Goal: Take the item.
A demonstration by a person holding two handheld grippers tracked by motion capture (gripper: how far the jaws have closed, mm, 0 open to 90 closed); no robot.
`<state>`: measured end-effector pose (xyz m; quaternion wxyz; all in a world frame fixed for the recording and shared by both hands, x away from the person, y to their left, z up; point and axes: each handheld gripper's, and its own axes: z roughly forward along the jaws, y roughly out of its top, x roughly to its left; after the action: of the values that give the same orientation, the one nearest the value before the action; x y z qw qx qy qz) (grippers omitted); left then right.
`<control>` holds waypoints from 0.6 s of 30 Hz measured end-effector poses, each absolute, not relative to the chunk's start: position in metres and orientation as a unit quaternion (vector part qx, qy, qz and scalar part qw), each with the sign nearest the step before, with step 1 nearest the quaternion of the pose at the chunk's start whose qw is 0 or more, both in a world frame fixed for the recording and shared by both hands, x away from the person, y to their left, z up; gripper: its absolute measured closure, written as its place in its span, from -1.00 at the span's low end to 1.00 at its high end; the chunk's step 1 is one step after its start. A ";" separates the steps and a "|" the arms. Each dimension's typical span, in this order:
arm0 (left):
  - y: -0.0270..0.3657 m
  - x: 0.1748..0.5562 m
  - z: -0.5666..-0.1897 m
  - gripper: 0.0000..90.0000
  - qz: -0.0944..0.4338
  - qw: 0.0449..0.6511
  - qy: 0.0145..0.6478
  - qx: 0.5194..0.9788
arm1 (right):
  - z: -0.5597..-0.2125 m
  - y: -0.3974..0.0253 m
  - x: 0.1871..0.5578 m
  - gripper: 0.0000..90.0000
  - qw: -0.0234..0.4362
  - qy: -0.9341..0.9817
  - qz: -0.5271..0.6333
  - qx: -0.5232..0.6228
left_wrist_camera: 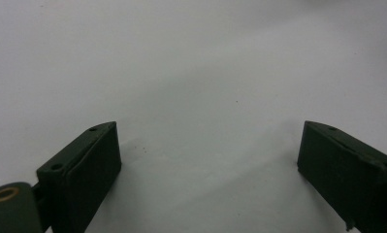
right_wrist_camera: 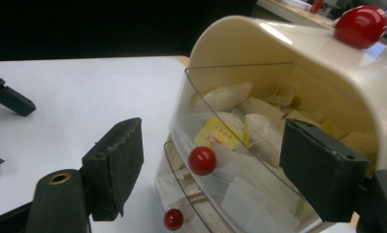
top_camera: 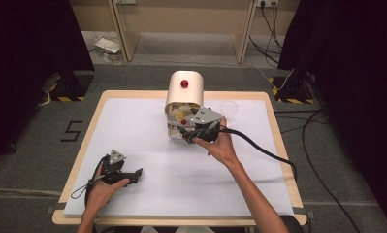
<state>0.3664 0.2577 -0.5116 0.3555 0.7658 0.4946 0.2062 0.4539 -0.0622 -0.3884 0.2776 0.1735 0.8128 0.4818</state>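
Cream plastic with a clear front: that is the tea-bag dispenser (top_camera: 184, 104) standing at the far middle of the tabletop (top_camera: 133, 145), and it is what I am working on. It has a domed lid with a red knob on top (top_camera: 184, 83) and clear curved drawers stacked in its front, each with its own small red knob. Through the clear plastic I can see paper sachets, one with a yellow label (right_wrist_camera: 219, 134).

My right tool (top_camera: 197, 135) is up against the near face of the dispenser, jaws spread wide. In the right gripper view the upper drawer's red knob (right_wrist_camera: 202, 160) sits between the two jaws but nearer the left one, and neither pad touches it yet. I judge I have lined up this way so the jaws can close on that knob and pull the drawer out; a lower knob (right_wrist_camera: 173, 219) sits just beneath, so I need to keep the height right to avoid catching the wrong one.

My left tool (top_camera: 128, 174) rests low over the near left of the tabletop, well apart from the dispenser, jaws apart with nothing between them. I keep it parked there, out of the right arm's way, ready to steady the light housing if it slides.
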 end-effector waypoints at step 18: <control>0.258 0.366 -0.512 -0.83 0.207 0.355 0.495 0.766 | -0.390 -0.062 0.438 -0.47 0.262 0.826 0.472 0.161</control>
<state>0.3663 0.2576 -0.5116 0.3553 0.7658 0.4946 0.2066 0.4375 -0.0622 -0.3902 0.2621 0.1607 0.8265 0.4716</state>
